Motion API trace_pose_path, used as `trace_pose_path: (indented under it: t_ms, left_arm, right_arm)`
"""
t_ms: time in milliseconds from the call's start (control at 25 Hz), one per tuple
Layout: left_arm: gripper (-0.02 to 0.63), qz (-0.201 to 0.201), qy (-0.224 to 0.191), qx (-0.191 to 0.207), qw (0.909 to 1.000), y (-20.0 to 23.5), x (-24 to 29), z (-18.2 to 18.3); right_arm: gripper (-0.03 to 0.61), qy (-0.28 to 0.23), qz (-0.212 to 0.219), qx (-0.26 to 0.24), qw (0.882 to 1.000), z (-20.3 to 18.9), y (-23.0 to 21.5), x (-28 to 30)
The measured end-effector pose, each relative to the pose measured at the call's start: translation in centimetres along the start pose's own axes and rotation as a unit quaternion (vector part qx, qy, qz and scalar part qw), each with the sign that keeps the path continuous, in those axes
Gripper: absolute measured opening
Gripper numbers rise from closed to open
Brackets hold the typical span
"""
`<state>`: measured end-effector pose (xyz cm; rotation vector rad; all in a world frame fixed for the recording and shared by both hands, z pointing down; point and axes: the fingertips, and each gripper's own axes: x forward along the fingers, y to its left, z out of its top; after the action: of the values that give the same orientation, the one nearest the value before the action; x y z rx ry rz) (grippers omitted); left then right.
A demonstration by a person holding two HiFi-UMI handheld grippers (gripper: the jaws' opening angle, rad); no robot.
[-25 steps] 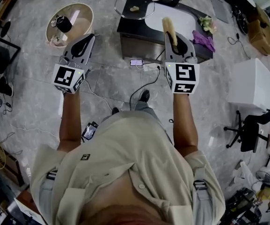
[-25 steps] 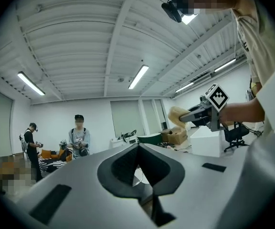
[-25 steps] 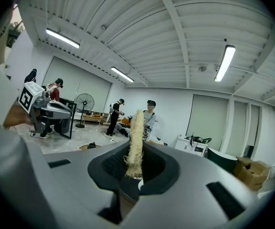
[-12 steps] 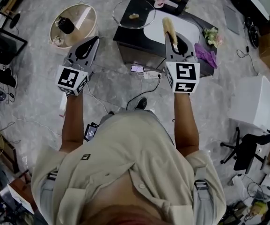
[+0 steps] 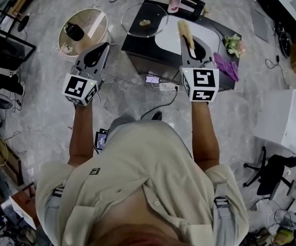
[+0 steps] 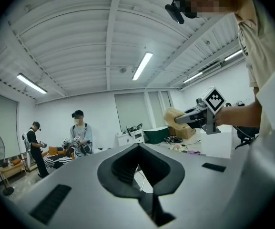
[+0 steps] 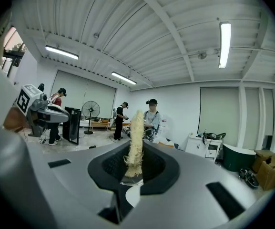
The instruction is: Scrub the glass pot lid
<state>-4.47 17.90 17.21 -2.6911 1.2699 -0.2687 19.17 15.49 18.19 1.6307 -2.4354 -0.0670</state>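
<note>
The glass pot lid (image 5: 155, 24) lies flat on the far left corner of a dark low table (image 5: 153, 51); it is round and clear with a small knob in the middle. Both grippers are held up in the air short of the table, pointing toward it. My left gripper (image 5: 104, 46) (image 6: 138, 148) is shut with nothing in it. My right gripper (image 5: 188, 39) (image 7: 133, 152) is shut on a pale fibrous scrubber (image 5: 184, 31) (image 7: 136, 135) that sticks out past the jaws. The left gripper view also catches the right gripper (image 6: 200, 118) with its scrubber (image 6: 176, 118).
A round beige side table (image 5: 95, 36) with a black cup (image 5: 76, 32) stands left of the dark table. On the dark table are a purple cloth (image 5: 225, 66), flowers (image 5: 234, 44) and a pink bottle (image 5: 174, 3). Cables (image 5: 158, 94) cross the floor; several people stand farther off.
The table and lid have slid lower in the head view, so I am nearer to them. Both grippers keep about the same pose and both stay shut.
</note>
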Motion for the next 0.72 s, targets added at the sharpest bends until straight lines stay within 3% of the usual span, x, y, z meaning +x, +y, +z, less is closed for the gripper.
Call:
trace_pose_path:
  t_ms: [320, 720]
  left_arm:
    - [0.014, -0.016, 0.013, -0.005, 0.9998, 0.5, 2.9, -1.3]
    - [0.014, -0.069, 0.009, -0.016, 0.9975, 5.2, 11.0, -3.6]
  right_arm:
    - [0.046, 0.014, -0.011, 0.016, 1.000, -1.8, -1.8, 1.0]
    - [0.046, 0.041, -0.062, 0.007, 0.997, -2.3, -4.4, 4.7]
